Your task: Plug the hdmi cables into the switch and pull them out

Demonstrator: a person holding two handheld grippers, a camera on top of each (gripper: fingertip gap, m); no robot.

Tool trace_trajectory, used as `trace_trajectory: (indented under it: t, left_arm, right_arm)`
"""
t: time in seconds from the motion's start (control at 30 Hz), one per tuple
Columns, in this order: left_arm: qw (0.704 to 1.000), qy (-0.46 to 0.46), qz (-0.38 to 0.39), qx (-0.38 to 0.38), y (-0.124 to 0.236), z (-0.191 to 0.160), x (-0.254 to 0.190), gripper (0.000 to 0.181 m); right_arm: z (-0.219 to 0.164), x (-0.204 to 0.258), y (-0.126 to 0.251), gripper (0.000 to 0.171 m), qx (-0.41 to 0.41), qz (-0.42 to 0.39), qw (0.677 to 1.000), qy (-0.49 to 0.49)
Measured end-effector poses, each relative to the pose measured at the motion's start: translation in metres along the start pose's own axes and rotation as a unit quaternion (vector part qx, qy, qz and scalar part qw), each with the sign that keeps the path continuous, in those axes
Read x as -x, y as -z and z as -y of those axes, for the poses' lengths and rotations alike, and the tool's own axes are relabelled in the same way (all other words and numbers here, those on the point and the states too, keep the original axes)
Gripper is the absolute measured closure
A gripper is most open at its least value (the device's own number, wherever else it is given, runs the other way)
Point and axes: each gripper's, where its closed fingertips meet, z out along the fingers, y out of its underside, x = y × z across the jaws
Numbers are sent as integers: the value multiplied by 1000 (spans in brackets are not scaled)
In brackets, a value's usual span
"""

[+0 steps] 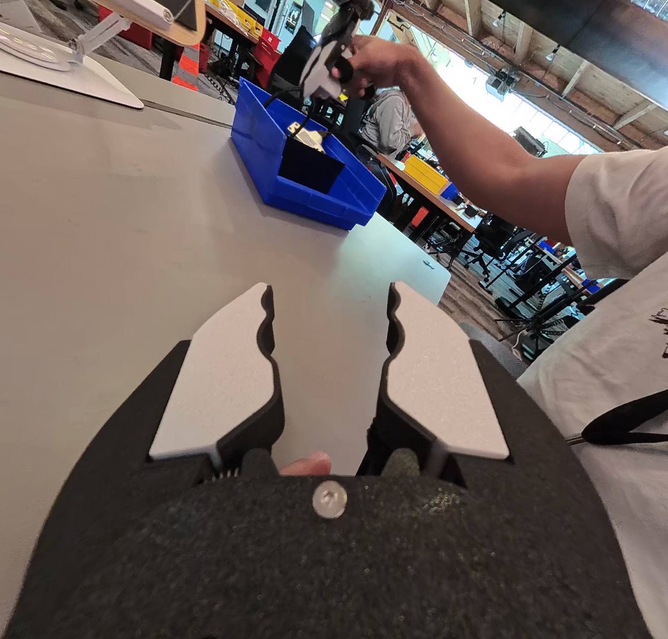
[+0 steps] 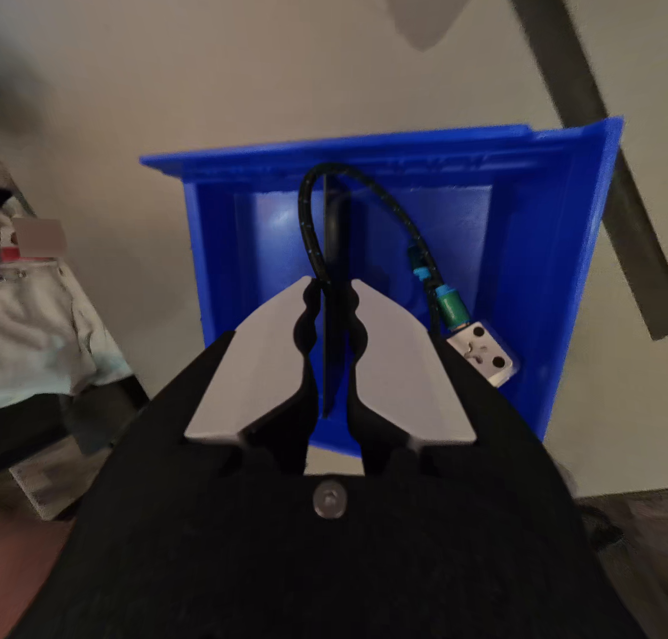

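Observation:
A blue bin (image 1: pixel 325 202) stands on the grey table (image 1: pixel 126 260). In it lies a small silver switch (image 2: pixel 480 354), also seen in the left wrist view (image 1: pixel 311 139). A green-ended plug (image 2: pixel 453 311) is seated in it. Its black braided hdmi cable (image 2: pixel 307 202) loops up and back to my right gripper (image 2: pixel 333 282), which is shut on it above the bin. In the left wrist view a hand holds the right gripper (image 1: pixel 318 90) over the bin. My left gripper (image 1: pixel 329 289) is open and empty, low over the table, well short of the bin.
A dark divider (image 1: pixel 311 170) stands across the bin. A white lamp base (image 1: pixel 72 79) sits at the back left. The table's edge (image 1: pixel 415 260) runs close on the right. The person's arm (image 1: pixel 470 144) reaches over the table from the right.

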Motion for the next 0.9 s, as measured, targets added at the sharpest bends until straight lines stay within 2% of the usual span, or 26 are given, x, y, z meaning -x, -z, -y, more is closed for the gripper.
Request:
trace_trajectory:
  t: [0.13,0.23,0.4,0.5,0.6,0.77,0.83,0.9]
  left_arm:
    - [1000,22,-19,-8,-1,4,-4,122]
    - [999,23,-24,-3,-4,1,-6,122]
    - [1000,-14,7,9,-7,-2,-1,122]
    - [994,-90,59,13,-22,10,12,124]
    - [988,-136,59,39,-72,37,18,128]
    - [970,-178,98,136,-218,53,56,129]
    - [965,-178,115,152,-273,50,72,130]
    - [958,-179,134,178,-313,38,86,130]
  right_arm:
    - [-4,9,-18,160,-10,69,997,-18]
    - [-7,7,-12,160,-40,71,996,-27]
    - [-12,-1,11,158,-67,-19,998,4]
    - [-8,-13,16,157,-66,-92,993,-10]
    - [-23,-3,-7,159,34,-117,992,27]
    - [-24,1,-10,159,49,-160,985,40]
    - [-27,2,-11,159,44,-153,987,32]
    - [-29,2,-8,158,32,-150,988,27]
